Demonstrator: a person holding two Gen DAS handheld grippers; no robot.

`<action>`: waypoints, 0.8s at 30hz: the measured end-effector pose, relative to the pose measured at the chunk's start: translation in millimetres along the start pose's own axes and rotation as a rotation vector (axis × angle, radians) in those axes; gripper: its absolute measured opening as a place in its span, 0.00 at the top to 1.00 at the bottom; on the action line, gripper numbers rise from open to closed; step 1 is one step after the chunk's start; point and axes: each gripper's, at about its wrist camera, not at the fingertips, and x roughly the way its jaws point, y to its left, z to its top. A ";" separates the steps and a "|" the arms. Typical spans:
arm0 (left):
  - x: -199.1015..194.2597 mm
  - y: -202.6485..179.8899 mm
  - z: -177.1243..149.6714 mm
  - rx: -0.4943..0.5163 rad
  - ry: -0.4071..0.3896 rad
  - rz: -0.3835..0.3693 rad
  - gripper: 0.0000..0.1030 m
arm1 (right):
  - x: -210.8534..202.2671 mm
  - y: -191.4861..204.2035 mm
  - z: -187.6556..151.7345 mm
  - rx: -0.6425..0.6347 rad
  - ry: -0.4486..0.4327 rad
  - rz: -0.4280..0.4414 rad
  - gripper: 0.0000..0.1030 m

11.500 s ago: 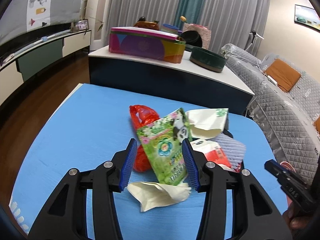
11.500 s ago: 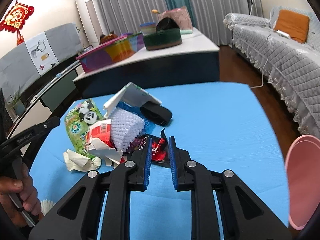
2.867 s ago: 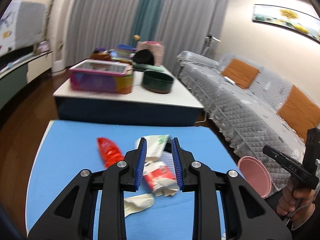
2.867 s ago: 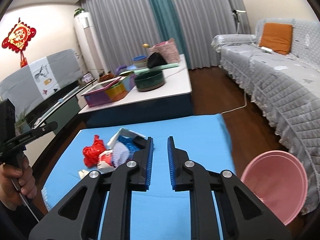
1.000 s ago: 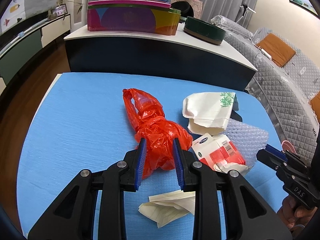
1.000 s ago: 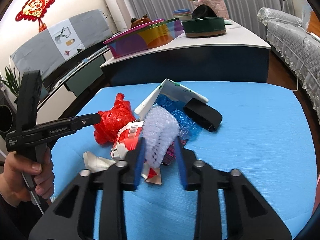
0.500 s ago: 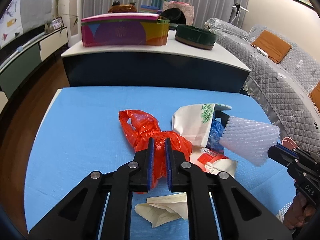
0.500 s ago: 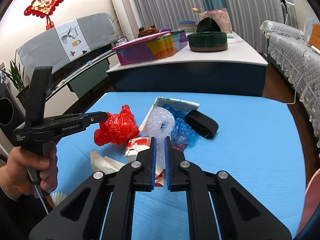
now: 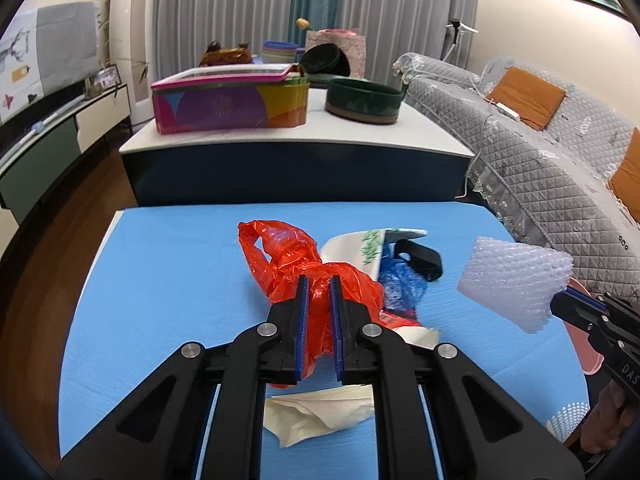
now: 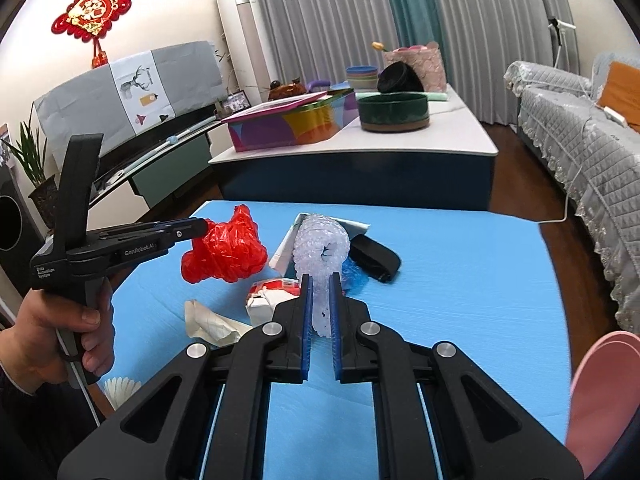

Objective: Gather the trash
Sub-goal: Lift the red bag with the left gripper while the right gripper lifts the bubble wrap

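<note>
The left gripper [image 9: 319, 280] is clamped on a crinkled, glossy red plastic bag [image 9: 288, 256], lifted off the blue table [image 9: 168, 264]; the right gripper [image 10: 319, 280] pinches a roll of translucent bubble wrap [image 10: 320, 248], pebbled and curled into a tube, also raised. Below on the table lie a white pouch printed with green leaves [image 9: 352, 246], a crumpled blue film [image 9: 400, 288], a black strap-like piece [image 9: 420, 258], a red-and-white carton [image 10: 272, 294] and a creased cream wrapper [image 9: 316, 416]. A smooth pink bin [image 10: 600, 396] sits at the table's right edge. Behind, a white-topped counter carries a colourful tin [image 9: 230, 104] and a dark green bowl [image 9: 364, 100].
</note>
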 end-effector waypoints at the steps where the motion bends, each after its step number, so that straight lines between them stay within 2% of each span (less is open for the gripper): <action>1: -2.1 -2.9 0.0 0.006 -0.005 -0.001 0.90 | -3.2 -0.7 -0.6 0.000 -0.003 -0.005 0.92; 15: -27.4 -42.5 2.1 0.059 -0.071 -0.040 0.90 | -50.3 -16.6 -8.6 0.009 -0.049 -0.079 0.92; 24: -28.8 -72.7 5.0 0.106 -0.090 -0.074 0.91 | -71.8 -32.7 -10.2 0.025 -0.070 -0.122 0.92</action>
